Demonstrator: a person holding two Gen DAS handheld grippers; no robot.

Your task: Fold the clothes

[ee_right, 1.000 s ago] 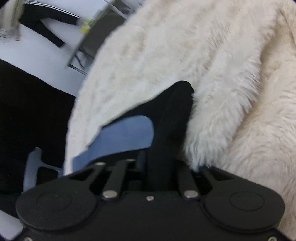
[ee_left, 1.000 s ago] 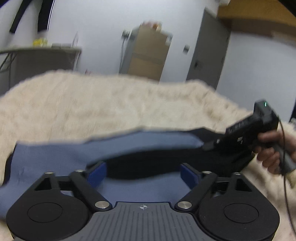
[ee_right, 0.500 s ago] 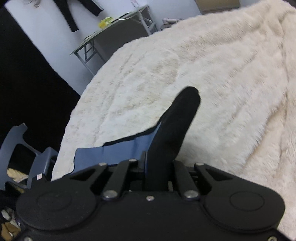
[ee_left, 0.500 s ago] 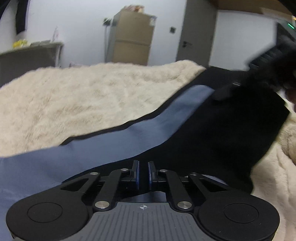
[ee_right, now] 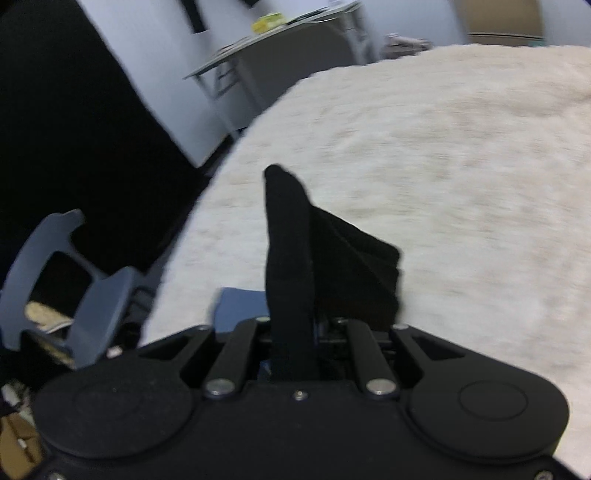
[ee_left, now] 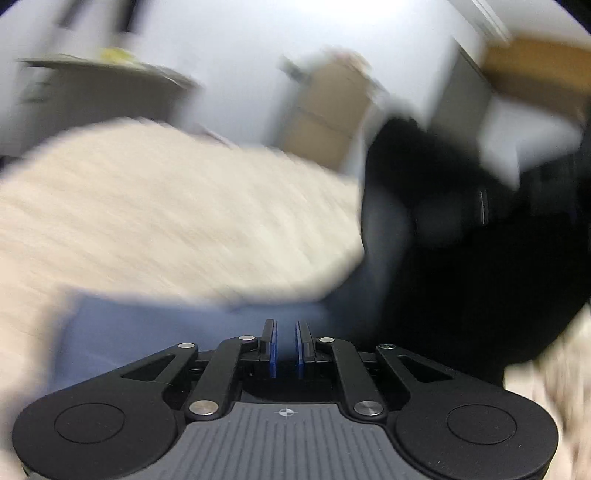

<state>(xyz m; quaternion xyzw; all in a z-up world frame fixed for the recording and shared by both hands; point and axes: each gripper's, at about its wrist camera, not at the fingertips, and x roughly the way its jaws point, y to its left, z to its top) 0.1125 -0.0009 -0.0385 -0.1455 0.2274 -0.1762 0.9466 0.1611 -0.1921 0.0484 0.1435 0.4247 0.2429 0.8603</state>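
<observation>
Left wrist view is strongly blurred. The left gripper (ee_left: 284, 343) is at 6 o'clock of the picture, and its two blue pads (ee_left: 273, 345) stand close together with a narrow gap between them. Blue cloth lies directly ahead of the pads, but I cannot tell if some cloth is pinched inside the gap. The garment (ee_left: 436, 280), black with a blue panel, spreads from the pads toward 3 o'clock, where the black part rises as a big dark mass. The cream fluffy blanket (ee_left: 177, 218) fills the picture from 9 o'clock to the middle. Behind it, at 12 o'clock, a brown cabinet (ee_left: 325, 114) stands against the pale wall.

In the right wrist view, the right gripper (ee_right: 295, 332) is clenched on a black fold of the garment (ee_right: 291, 258). This fold stands up from between the fingers toward 12 o'clock, and a second black flap hangs to about 2 o'clock of it. A small blue part of the garment shows just at 10 o'clock of the fingers. The blanket (ee_right: 461, 166) lies under all this and covers the right half. At 11 o'clock a grey table (ee_right: 280, 33) stands near the wall, and at 9 o'clock is a blue-grey chair (ee_right: 99, 291).
</observation>
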